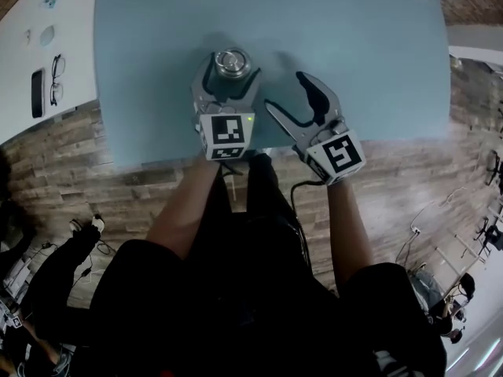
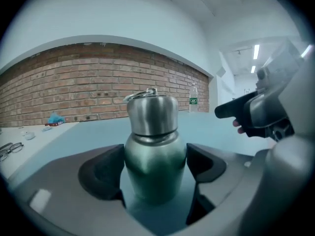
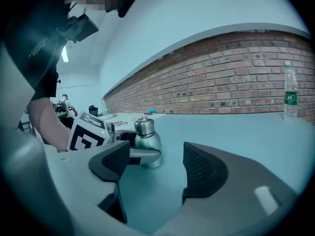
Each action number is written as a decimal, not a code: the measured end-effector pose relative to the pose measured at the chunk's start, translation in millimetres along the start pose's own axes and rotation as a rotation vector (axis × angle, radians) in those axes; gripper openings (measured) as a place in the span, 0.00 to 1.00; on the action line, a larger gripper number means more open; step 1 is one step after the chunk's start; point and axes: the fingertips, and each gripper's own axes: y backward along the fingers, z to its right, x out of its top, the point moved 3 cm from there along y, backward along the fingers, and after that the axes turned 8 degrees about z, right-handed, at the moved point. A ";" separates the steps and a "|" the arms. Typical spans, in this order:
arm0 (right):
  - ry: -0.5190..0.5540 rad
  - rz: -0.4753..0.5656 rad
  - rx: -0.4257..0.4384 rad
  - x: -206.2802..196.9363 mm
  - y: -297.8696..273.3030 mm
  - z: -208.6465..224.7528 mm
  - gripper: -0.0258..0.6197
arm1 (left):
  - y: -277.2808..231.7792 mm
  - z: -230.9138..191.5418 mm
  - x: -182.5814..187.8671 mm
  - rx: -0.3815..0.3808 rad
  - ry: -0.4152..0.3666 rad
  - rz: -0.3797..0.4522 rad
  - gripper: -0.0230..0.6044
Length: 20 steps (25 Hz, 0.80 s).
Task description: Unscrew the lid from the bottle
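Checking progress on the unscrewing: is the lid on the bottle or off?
On. The steel lid sits atop the upright bottle, gripped by the left gripper; the open right gripper is apart from it.

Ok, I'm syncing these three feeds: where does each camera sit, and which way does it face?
Head view: on the person's head, looking steeply down at the table, bottle, left gripper and right gripper; both forearms show.
Left gripper view: on the left gripper, facing the brick wall along jaws closed on the bottle; the right gripper shows at right.
Right gripper view: on the right gripper, looking between open, empty jaws toward the bottle; the person's arm shows at left.
Shared: all show the bottle; both gripper views, the brick wall.
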 end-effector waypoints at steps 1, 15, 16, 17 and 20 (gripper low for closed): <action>0.003 0.005 -0.001 1.2 1.7 0.8 0.57 | -0.6 -0.9 -0.1 -0.002 0.002 0.000 0.65; -0.009 0.019 -0.017 -7.4 9.6 -0.1 0.55 | -4.0 -5.9 1.9 -0.290 -0.077 0.030 0.62; -0.010 0.016 -0.019 -8.7 9.9 -0.6 0.54 | -4.5 -5.7 2.1 -0.320 -0.087 0.030 0.62; -0.012 0.015 -0.021 -9.9 9.6 -1.1 0.54 | -5.0 -5.8 2.3 -0.348 -0.095 0.031 0.62; -0.014 0.018 -0.033 -11.2 6.4 -4.1 0.54 | -6.3 -7.3 2.9 -0.423 -0.101 0.035 0.62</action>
